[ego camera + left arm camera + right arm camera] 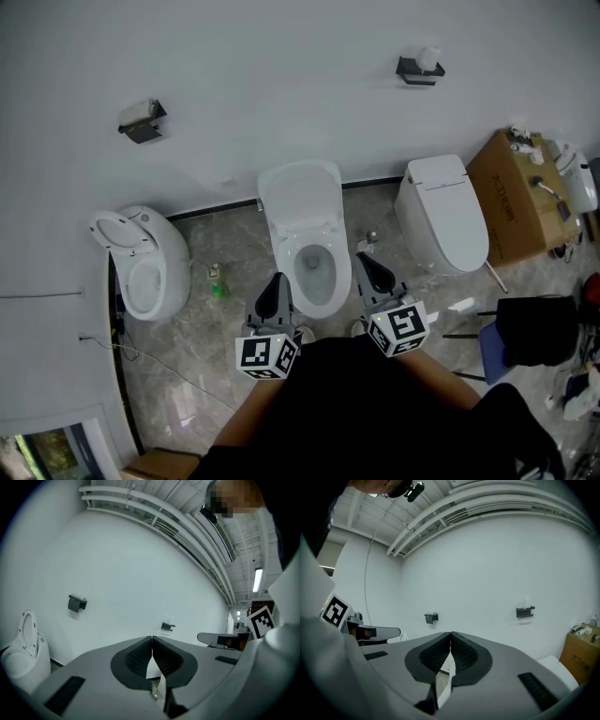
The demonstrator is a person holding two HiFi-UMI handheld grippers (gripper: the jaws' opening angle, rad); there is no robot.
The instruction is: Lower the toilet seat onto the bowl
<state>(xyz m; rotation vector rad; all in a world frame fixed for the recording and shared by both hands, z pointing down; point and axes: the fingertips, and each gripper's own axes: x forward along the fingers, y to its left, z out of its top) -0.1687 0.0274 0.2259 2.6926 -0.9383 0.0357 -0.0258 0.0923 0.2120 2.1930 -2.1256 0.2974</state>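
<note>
The middle toilet (311, 246) stands against the white wall with its lid and seat (300, 195) raised upright behind the open bowl (317, 270). My left gripper (277, 279) hovers at the bowl's front left, shut with nothing in it. At the bowl's front right my right gripper (367, 259) is likewise shut and empty. Neither touches the toilet. In the left gripper view the jaws (152, 641) meet and point at the wall. In the right gripper view the jaws (450, 637) are also pressed together, facing the wall.
An oval toilet (141, 262) with its lid up stands at the left, a closed toilet (445, 214) at the right. A cardboard box (511, 197) sits at the far right. Two dark wall holders (142, 120) (419, 67) hang above. A green item (219, 290) lies on the floor.
</note>
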